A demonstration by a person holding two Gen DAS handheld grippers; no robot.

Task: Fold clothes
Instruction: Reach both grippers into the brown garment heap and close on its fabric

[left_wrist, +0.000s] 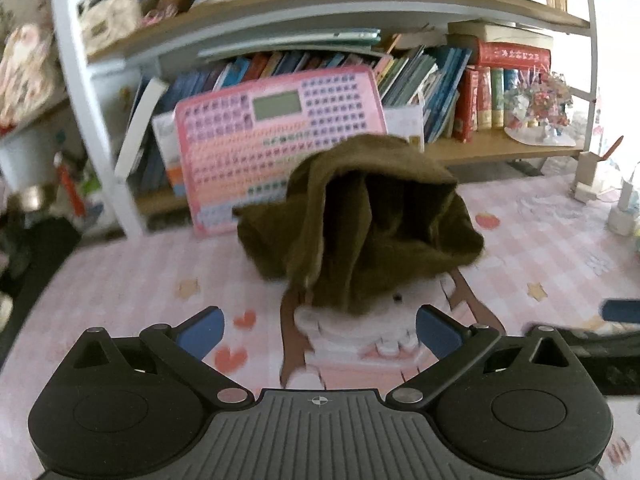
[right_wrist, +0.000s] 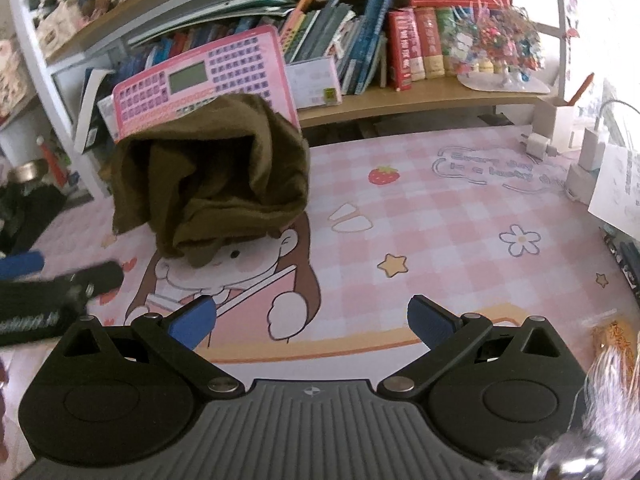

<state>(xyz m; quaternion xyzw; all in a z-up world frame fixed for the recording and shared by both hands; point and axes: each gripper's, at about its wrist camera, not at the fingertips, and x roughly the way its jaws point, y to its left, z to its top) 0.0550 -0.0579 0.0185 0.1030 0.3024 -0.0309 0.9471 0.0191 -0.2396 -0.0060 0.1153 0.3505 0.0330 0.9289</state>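
An olive-brown garment [left_wrist: 360,228] lies bunched in a loose heap on the pink checked desk mat [left_wrist: 532,248], ahead of both grippers. In the right wrist view the garment [right_wrist: 216,176] sits at the left of centre. My left gripper [left_wrist: 320,330] is open, its blue pads apart with only the mat between them, a short way in front of the heap. My right gripper [right_wrist: 312,318] is open too, to the right of the heap and clear of it. The left gripper's blue fingers [right_wrist: 22,264] show at the far left of the right wrist view.
A pink toy keyboard [left_wrist: 276,136] leans against a shelf of books [left_wrist: 436,84] behind the garment. A white shelf post [left_wrist: 100,148] stands at the left. Chargers and a white box [right_wrist: 560,136] sit at the mat's right, with a colourful ornament [right_wrist: 500,44] on the shelf.
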